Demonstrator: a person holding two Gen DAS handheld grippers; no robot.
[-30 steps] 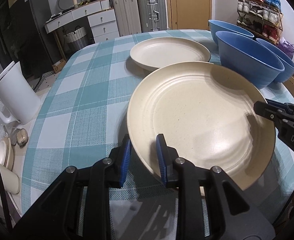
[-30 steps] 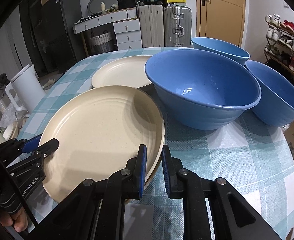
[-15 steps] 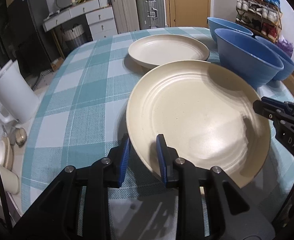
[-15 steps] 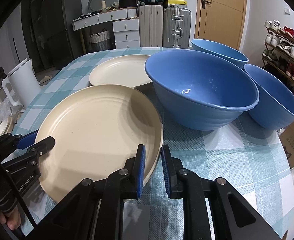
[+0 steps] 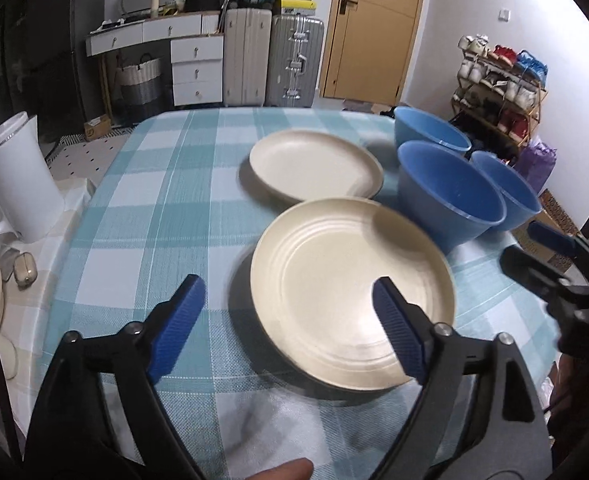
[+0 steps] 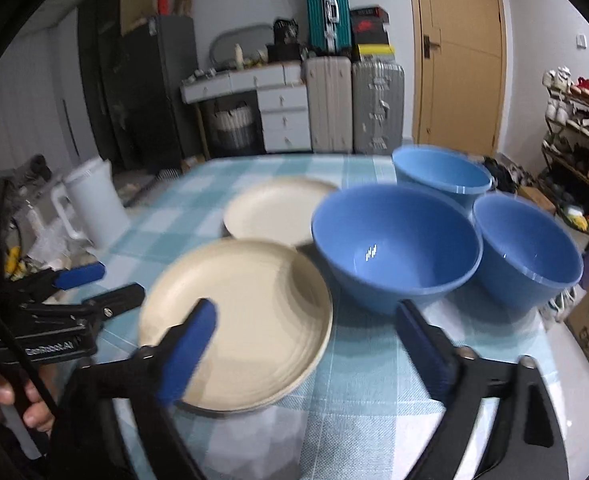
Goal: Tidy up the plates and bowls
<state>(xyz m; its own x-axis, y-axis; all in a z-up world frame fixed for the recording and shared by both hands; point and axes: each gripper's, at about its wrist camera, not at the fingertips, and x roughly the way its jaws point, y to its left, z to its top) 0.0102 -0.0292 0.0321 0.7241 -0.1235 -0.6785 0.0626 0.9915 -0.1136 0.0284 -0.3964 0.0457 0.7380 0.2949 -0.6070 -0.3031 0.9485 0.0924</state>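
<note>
We had both grippers spread wide, nothing clamped. Left gripper (image 5: 290,324) hung over the near edge of the table (image 5: 166,208), one pad on bare checkered cloth, the other over the near cream plate (image 5: 350,288). Right gripper (image 6: 314,344) sat wide too, its left pad over that same plate (image 6: 246,312), right pad over cloth in front of the big blue bowl (image 6: 398,240). Near plate lay flat on the table, rim just beside the big bowl. Far cream plate (image 5: 314,164) lay behind it; rims looked close, but blur meant we couldn't tell if they touched. Two smaller blue bowls (image 6: 526,248) (image 6: 442,172) stood right of and behind the big one. White kettle (image 5: 18,176) stood off the table's left side.
</note>
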